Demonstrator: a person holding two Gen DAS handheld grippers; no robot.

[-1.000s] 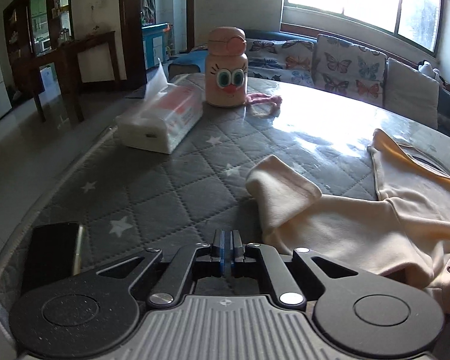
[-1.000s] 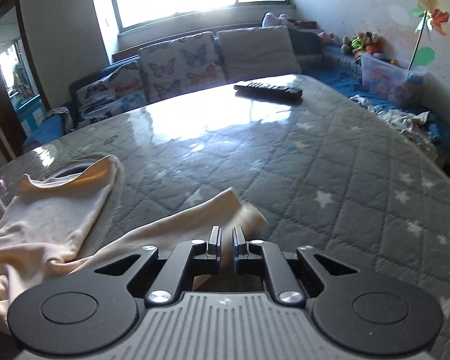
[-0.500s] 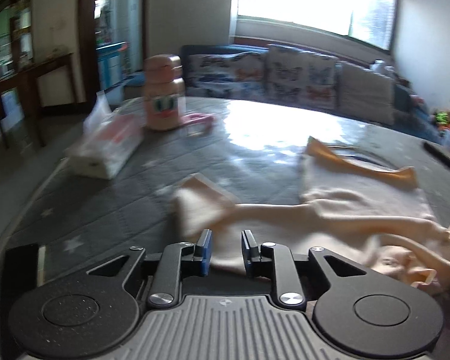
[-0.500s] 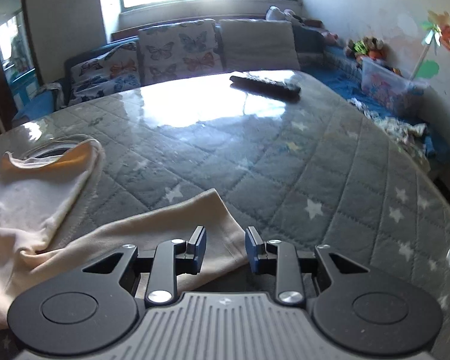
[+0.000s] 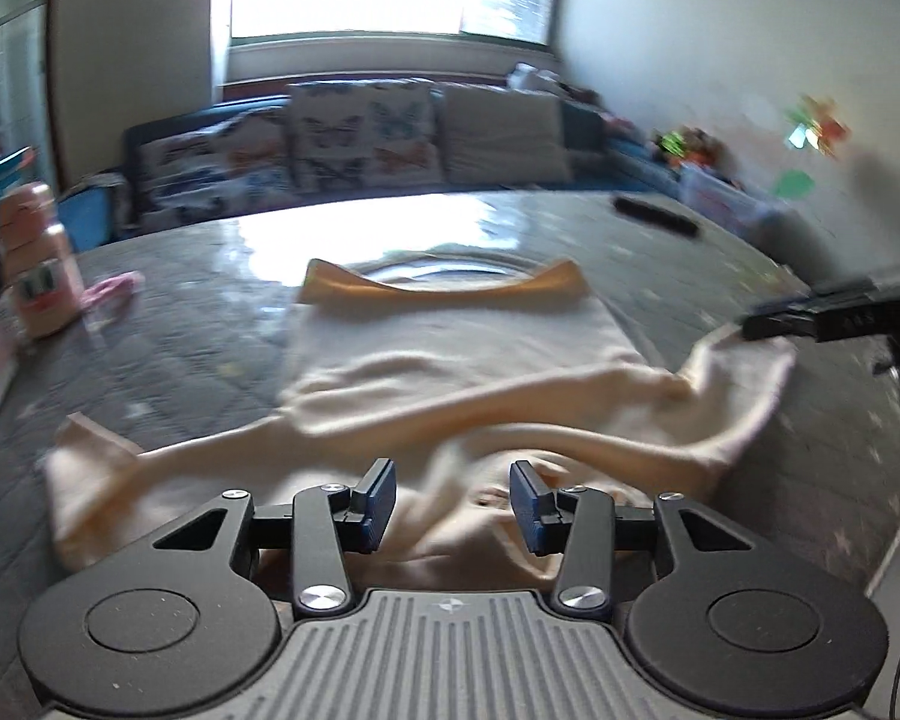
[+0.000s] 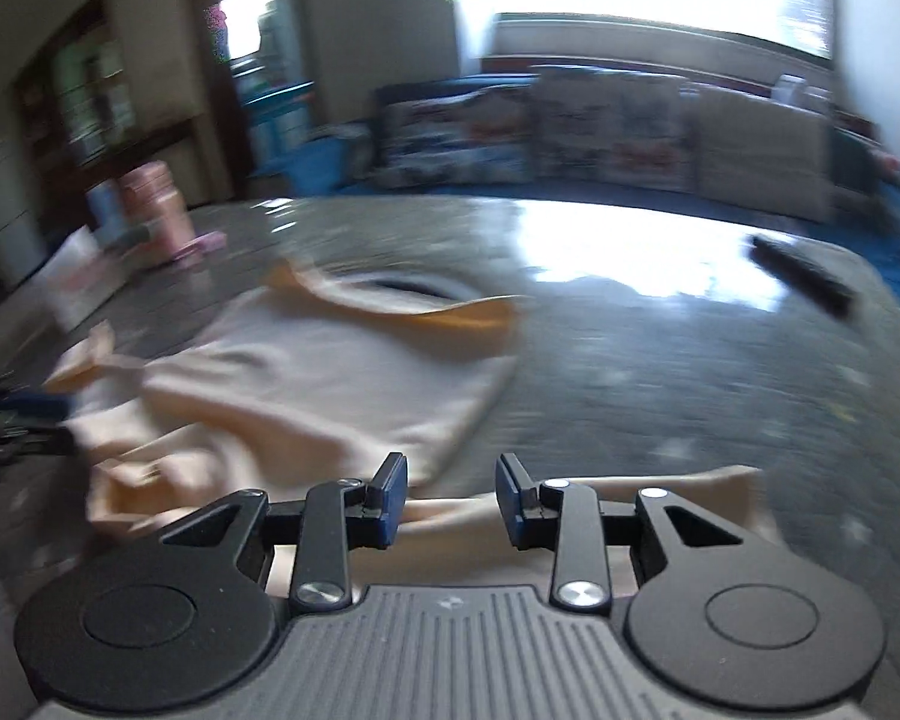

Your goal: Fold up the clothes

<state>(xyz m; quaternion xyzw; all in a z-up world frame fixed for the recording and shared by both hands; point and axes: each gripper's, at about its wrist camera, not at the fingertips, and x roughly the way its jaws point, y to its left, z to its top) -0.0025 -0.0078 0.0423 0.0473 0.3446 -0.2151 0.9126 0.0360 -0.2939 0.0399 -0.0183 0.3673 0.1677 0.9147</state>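
On the grey quilted desk [image 5: 168,324], with its star pattern, a cream long-sleeved garment [image 5: 450,348] lies spread out, its hem towards the window end and its crumpled upper part nearest the cameras. Both views are blurred by motion, so small detail is lost.

Over the bunched near edge of the garment hovers the left gripper [image 5: 453,495], its blue-padded fingers [image 5: 378,495] set wide apart with nothing between them; cloth shows in the gap below. To the left of the garment's body one sleeve [image 5: 90,468] trails out flat on the desk. To the right of the body the other sleeve [image 5: 744,396] is drawn outward, and the dark tips of the right gripper [image 5: 774,321] show at its cuff in the left wrist view; whether they touch the cloth there cannot be told.

In the right wrist view the right gripper [image 6: 450,498] has its fingers [image 6: 513,498] spread wide and empty, and a band of cream cloth runs across just beneath them. Left of the garment, at the frame edge, a dark blurred shape with a blue pad is the left gripper [image 6: 24,420].

Beyond the garment's left sleeve stands a pink bottle [image 5: 36,264] with a small pink item [image 5: 111,291] beside it on the desk. Past the garment's far right corner lies a black remote control [image 5: 654,213]. Behind the desk, under the bright window, a sofa carries butterfly-print cushions [image 5: 360,132].
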